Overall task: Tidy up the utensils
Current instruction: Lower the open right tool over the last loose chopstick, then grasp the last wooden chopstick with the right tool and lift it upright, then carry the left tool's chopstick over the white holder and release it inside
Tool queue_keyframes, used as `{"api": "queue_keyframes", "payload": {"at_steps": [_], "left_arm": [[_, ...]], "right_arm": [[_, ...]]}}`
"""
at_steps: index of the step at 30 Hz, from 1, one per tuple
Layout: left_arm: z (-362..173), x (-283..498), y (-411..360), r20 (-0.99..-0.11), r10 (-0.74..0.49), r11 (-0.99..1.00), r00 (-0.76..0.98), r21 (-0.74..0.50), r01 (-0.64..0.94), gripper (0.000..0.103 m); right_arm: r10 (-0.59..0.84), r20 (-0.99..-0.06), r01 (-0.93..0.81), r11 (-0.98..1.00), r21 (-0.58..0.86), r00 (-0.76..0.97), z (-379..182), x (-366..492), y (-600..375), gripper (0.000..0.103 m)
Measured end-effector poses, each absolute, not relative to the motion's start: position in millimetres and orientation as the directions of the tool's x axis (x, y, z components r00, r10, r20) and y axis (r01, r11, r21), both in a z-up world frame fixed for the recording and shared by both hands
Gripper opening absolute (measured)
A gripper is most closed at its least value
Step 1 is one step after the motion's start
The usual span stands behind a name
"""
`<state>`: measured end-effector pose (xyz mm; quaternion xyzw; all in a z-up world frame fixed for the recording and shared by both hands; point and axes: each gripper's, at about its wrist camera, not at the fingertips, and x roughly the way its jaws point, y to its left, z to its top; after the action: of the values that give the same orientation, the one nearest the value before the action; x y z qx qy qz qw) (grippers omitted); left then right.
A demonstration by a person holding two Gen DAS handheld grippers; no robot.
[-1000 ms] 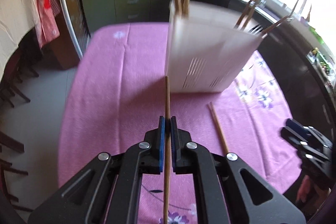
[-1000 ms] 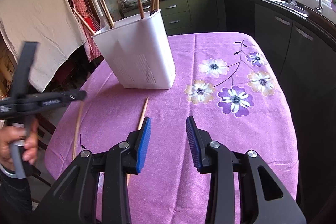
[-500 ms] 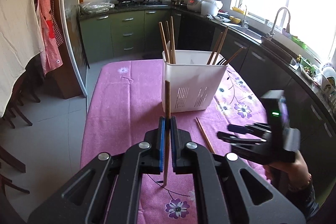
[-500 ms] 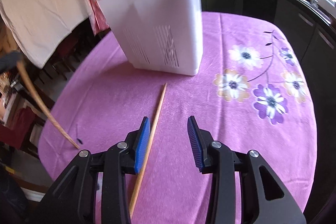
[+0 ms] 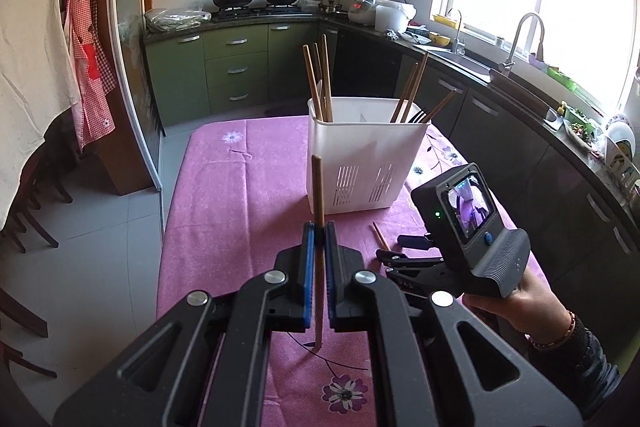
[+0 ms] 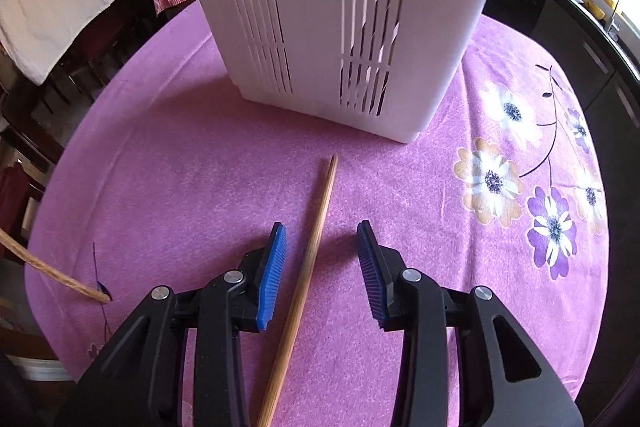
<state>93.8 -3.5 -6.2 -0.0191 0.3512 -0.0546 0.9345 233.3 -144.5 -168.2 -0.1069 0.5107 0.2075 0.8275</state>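
In the left wrist view we hold the left gripper (image 5: 319,241) raised above the near part of the table (image 5: 224,195), its axis pointing toward the far edge, its blue pads clamped on a wooden chopstick (image 5: 318,211). This chopstick stands nearly upright between the pads, one end above them and the other below, over the purple flowered cloth; we cannot tell whether the lower tip touches the cloth. Beyond it, toward the far right part of the table, stands the white slotted utensil holder (image 5: 360,163), upright, with several chopsticks and a fork leaning inside. To the right, our right hand (image 5: 516,311) wraps the handle of the other tool, wrist level, the tool aimed low toward the holder. In the right wrist view the right gripper (image 6: 322,267) sits low over the cloth with its jaws spread wide and nothing gripped. A second chopstick (image 6: 308,267) lies flat on the table (image 6: 180,187) between the two pads, closer to the left pad and touching neither, its far tip pointing at the holder (image 6: 340,7) and stopping just short of its base.
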Motion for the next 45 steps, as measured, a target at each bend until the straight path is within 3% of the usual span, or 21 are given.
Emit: {"api": "queue_keyframes", "payload": {"at_steps": [6, 12, 20, 29, 45], "left_arm": [[-7, 94, -2, -0.652, -0.123, 0.992, 0.748, -0.079, 0.094, 0.005], [-7, 91, -3, -0.651, -0.12, 0.993, 0.749, -0.078, 0.091, 0.005], [-6, 92, -6, -0.657, -0.117, 0.993, 0.745, -0.071, 0.094, 0.005], [-6, 91, -4, -0.656, -0.11, 0.994, 0.747, -0.068, 0.087, 0.005], [0, 84, -10, -0.641, -0.107, 0.994, 0.76, -0.054, 0.094, 0.005]], "right_arm": [[0.234, -0.887, -0.444, 0.895, 0.036, 0.398, -164, 237, -143, 0.013], [0.25, -0.877, -0.441, 0.896, 0.049, 0.411, -168, 241, -141, 0.007], [0.336, -0.802, -0.427, 0.897, 0.113, 0.494, -129, 231, -166, 0.006], [0.422, -0.57, -0.443, 0.889, 0.111, 0.705, -26, 155, -219, 0.006], [0.435, -0.491, -0.424, 0.895, 0.141, 0.755, -16, 80, -261, 0.006]]}}
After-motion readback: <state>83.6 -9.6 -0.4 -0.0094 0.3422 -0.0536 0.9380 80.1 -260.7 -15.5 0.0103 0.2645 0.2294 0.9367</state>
